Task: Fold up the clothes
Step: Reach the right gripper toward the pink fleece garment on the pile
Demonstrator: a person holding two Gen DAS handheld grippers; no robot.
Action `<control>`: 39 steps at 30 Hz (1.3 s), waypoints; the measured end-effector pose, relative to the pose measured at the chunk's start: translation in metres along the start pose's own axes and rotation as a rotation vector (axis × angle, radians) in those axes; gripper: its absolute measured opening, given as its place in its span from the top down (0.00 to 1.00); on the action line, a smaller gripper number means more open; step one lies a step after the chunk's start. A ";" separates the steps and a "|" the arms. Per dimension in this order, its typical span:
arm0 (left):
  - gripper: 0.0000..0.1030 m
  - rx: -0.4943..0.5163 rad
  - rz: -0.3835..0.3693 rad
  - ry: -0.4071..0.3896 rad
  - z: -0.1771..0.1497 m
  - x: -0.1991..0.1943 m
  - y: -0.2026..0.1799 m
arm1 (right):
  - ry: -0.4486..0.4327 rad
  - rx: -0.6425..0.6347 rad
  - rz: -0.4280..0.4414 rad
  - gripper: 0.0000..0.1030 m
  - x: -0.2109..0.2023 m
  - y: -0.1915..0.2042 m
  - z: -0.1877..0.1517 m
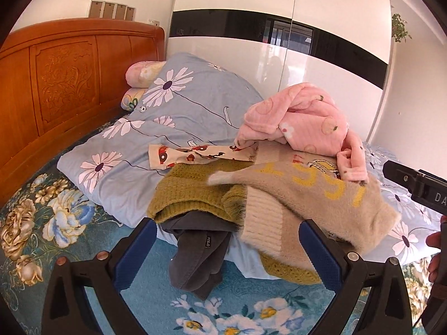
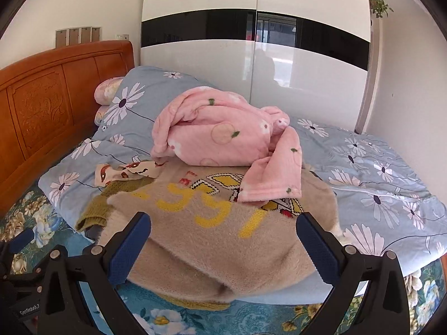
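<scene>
The pile of clothes sits straight ahead of both my tools, on the blue daisy quilt. On top lies the beige fuzzy sweater, between and beyond my right gripper's fingers; its yellow digits read upside down, something like "1997", and red letters past them are partly covered by the pink fleece garment draped over its far half. An olive knit sweater shows only at its edges from under the beige one. A dark grey garment hangs out beneath that, just ahead of my left gripper; its small tag carries letters too small to read. A cream printed piece pokes out to the far left of the pile.

Both grippers are spread wide with nothing between the pads, neither touching cloth.

Farther left stands the carved wooden headboard; beyond the pile, a glossy white wardrobe. Below me is the floral bedspread.
</scene>
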State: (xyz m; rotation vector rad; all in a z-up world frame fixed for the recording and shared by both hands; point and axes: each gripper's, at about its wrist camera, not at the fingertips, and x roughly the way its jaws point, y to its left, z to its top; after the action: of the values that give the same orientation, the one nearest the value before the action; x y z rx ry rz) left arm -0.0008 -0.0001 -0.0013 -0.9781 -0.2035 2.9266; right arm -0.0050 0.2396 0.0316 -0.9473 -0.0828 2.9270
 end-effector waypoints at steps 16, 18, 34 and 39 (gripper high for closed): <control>0.00 -0.118 -0.082 0.009 0.004 0.012 0.013 | 0.015 -0.021 0.001 0.00 0.006 0.013 0.016; 0.00 -0.119 -0.096 0.032 0.004 0.016 0.013 | 0.013 -0.033 -0.003 0.00 0.007 0.016 0.018; 0.00 -0.075 -0.062 0.065 0.007 0.028 0.019 | 0.047 -0.040 0.000 0.00 0.027 0.025 0.026; 0.00 -0.080 -0.057 0.058 0.010 0.030 0.021 | 0.050 -0.043 0.000 0.00 0.032 0.028 0.026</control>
State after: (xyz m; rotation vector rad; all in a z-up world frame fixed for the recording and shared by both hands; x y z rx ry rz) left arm -0.0308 -0.0193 -0.0147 -1.0485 -0.3416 2.8547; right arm -0.0471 0.2138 0.0321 -1.0263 -0.1443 2.9106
